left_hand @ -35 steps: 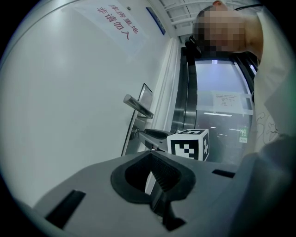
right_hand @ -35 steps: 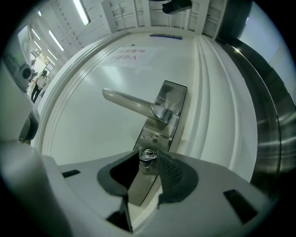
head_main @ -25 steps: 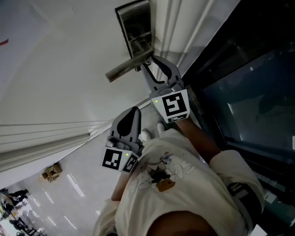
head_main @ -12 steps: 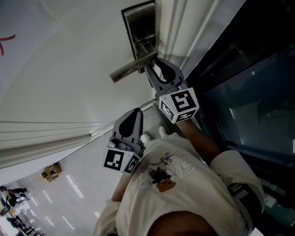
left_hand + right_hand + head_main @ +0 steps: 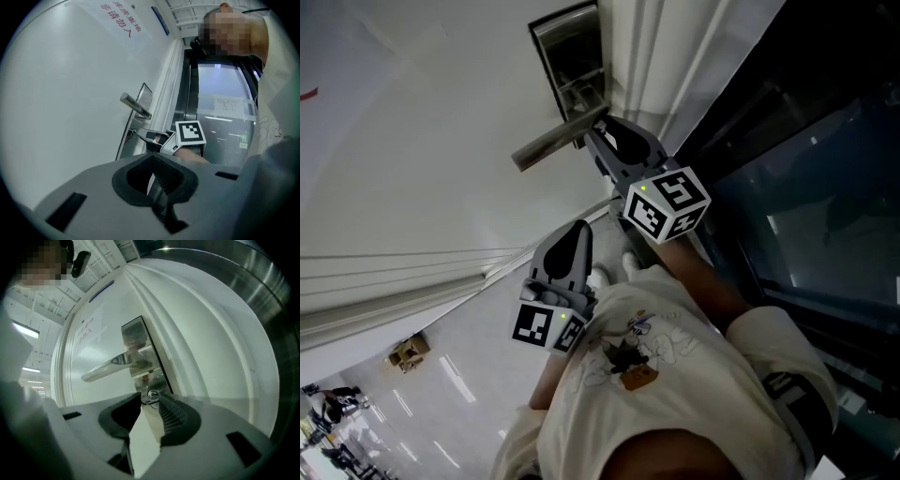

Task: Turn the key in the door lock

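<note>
A steel lock plate [image 5: 567,56] on the white door carries a lever handle [image 5: 548,142]. Just below the handle, my right gripper [image 5: 600,133] points at the door, its marker cube [image 5: 667,203] tilted. In the right gripper view the jaws close on the small key [image 5: 151,402] that sits in the round cylinder [image 5: 152,393] under the handle [image 5: 110,367]. My left gripper [image 5: 574,232] hangs lower and away from the door, its jaws together with nothing between them [image 5: 152,159]. From there I see the handle [image 5: 136,106] and the right gripper [image 5: 150,138] at the lock.
A ribbed white door frame [image 5: 656,47] runs beside the lock, with a dark glass panel [image 5: 806,187] to its right. The person's cream shirt [image 5: 647,375] fills the lower middle. Glossy floor [image 5: 412,394] shows at lower left.
The right gripper has rolled at the lock; its marker cube has turned from flat-on to corner-on. It stays at the keyhole. The left gripper has not moved.
</note>
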`<state>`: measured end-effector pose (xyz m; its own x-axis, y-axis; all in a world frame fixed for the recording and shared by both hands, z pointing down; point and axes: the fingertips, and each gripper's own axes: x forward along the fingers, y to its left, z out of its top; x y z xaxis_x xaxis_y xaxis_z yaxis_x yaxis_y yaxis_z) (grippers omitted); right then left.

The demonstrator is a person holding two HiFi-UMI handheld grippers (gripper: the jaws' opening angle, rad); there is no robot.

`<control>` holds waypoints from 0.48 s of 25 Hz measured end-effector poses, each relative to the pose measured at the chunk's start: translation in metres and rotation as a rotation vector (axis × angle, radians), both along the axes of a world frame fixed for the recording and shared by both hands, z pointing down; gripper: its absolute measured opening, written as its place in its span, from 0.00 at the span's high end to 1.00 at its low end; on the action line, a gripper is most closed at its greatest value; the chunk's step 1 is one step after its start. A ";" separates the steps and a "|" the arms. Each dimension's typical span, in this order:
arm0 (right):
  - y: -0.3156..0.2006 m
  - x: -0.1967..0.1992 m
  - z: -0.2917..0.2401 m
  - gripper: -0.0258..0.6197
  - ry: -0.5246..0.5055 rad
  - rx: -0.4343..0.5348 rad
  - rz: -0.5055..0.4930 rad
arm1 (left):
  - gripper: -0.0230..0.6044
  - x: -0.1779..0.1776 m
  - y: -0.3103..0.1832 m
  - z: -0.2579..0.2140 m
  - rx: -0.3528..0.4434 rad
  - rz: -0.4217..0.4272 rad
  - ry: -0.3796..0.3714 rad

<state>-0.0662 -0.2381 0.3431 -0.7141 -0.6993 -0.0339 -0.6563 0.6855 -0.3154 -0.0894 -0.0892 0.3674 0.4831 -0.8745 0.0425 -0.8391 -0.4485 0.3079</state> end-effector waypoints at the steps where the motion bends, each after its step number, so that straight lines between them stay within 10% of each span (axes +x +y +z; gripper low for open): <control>1: 0.000 0.000 0.000 0.77 -0.020 -0.017 -0.009 | 0.96 0.001 0.000 0.001 -0.002 0.000 0.000; 12: -0.005 0.000 0.002 0.75 -0.206 -0.156 -0.111 | 0.96 0.003 -0.001 0.003 -0.004 -0.003 -0.009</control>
<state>-0.0660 -0.2427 0.3451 -0.7760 -0.6250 -0.0847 -0.4905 0.6824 -0.5420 -0.0869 -0.0898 0.3703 0.4799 -0.8758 0.0505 -0.8432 -0.4446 0.3024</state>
